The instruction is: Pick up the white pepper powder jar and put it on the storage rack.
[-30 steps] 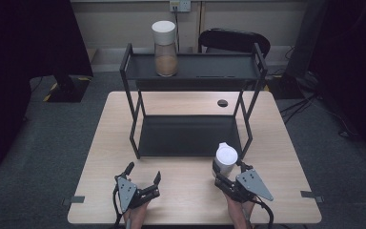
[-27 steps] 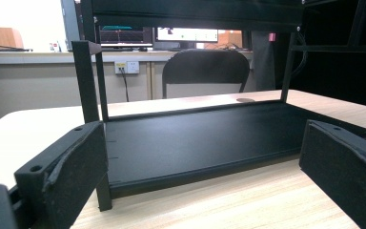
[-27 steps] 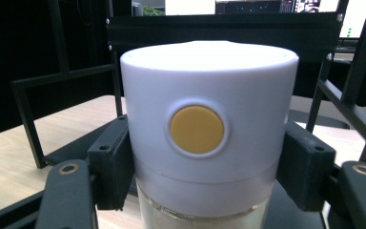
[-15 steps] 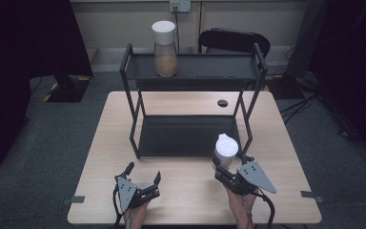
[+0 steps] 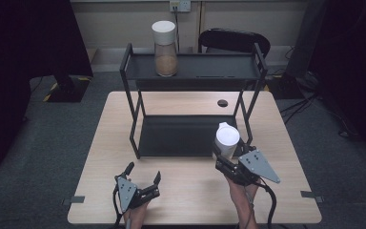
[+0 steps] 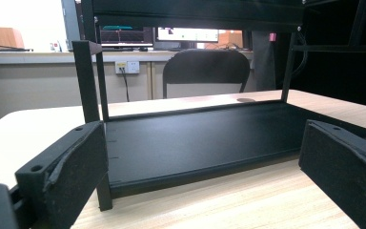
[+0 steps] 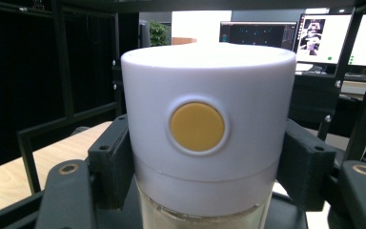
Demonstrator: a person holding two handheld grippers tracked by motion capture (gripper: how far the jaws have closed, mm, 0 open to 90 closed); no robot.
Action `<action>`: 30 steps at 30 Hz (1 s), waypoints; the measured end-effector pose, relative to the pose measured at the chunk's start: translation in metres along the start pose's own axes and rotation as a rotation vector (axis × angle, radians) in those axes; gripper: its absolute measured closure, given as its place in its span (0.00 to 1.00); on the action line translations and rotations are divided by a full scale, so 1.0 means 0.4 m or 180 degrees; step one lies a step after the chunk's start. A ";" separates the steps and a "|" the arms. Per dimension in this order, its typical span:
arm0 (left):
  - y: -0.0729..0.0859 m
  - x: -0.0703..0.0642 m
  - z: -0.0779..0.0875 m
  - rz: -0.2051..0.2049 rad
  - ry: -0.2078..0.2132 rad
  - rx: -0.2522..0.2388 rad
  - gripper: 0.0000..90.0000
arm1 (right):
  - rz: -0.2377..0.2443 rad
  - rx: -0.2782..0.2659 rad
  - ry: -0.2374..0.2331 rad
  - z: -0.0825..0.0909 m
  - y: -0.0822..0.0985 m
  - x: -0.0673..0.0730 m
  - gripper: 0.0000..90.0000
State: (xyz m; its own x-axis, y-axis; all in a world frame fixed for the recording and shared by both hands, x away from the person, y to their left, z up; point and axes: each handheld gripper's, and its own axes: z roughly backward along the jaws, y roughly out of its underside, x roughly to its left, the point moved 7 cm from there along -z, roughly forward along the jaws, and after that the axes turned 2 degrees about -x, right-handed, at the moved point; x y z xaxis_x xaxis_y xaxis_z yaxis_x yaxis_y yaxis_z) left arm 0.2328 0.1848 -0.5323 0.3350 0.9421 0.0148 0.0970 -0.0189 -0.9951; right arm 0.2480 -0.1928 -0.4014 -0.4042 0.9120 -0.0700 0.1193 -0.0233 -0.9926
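Right gripper (image 5: 225, 155) pinches a white-lidded jar (image 5: 227, 139) between its jaws, near the front right corner of the black two-tier rack (image 5: 190, 136), above the worktop (image 5: 100, 157). In the right gripper view the jar's white lid (image 7: 207, 121) with its round yellow button (image 7: 197, 126) blocks the middle; both jaws press its sides just below the lid. Jar bottom is cut off at the frame edge, only a strip of tan contents visible. In the high view the jar body is mostly hidden under its own lid and the gripper's grey plate, so whether it clears the worktop is hard to say, probably lifted.

Left gripper (image 5: 144, 181) sits low at the front left of the worktop, jaws spread with nothing between them. Left gripper view: both jaws partly cut off by the frame, lower shelf (image 6: 205, 138) of the rack ahead, upper tier cropped at the top.

Second jar (image 5: 165, 47) stands upright on the rack's top shelf, left part. A chair (image 5: 234, 42) behind is half hidden by the rack. Dark small round spot (image 5: 222, 102) on the worktop behind the rack, too small to identify.
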 end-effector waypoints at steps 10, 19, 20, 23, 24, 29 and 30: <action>0.000 0.000 0.000 -0.0001 -0.0001 0.0001 0.02 | -0.0003 -0.0072 0.0017 -0.021 -0.053 -0.017 0.34; 0.000 0.000 0.000 0.0000 -0.0003 0.0001 0.02 | -0.0018 -0.0099 0.0021 -0.035 -0.085 -0.031 0.34; 0.000 0.000 0.000 0.0002 -0.0003 0.0003 0.02 | -0.0019 -0.0103 0.0020 -0.038 -0.088 -0.033 0.34; -0.001 0.000 0.000 0.0002 -0.0007 0.0009 0.03 | -0.0018 -0.0117 0.0014 -0.047 -0.101 -0.036 0.34; -0.001 0.000 0.000 0.0002 -0.0005 0.0006 0.03 | -0.0011 -0.0121 0.0014 -0.050 -0.105 -0.036 0.34; 0.000 0.000 0.000 0.0000 -0.0006 0.0002 0.03 | -0.0002 -0.0152 0.0004 -0.067 -0.133 -0.040 0.34; 0.000 0.000 0.000 0.0000 -0.0007 0.0002 0.03 | -0.0003 -0.0162 0.0001 -0.070 -0.139 -0.041 0.34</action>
State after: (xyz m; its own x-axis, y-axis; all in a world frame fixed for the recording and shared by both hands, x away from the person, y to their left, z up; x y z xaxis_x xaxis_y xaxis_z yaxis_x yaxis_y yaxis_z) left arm 0.2328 0.1846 -0.5322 0.3329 0.9428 0.0145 0.0964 -0.0187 -0.9952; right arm 0.2735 -0.1948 -0.3423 -0.4040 0.9122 -0.0689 0.1648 -0.0015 -0.9863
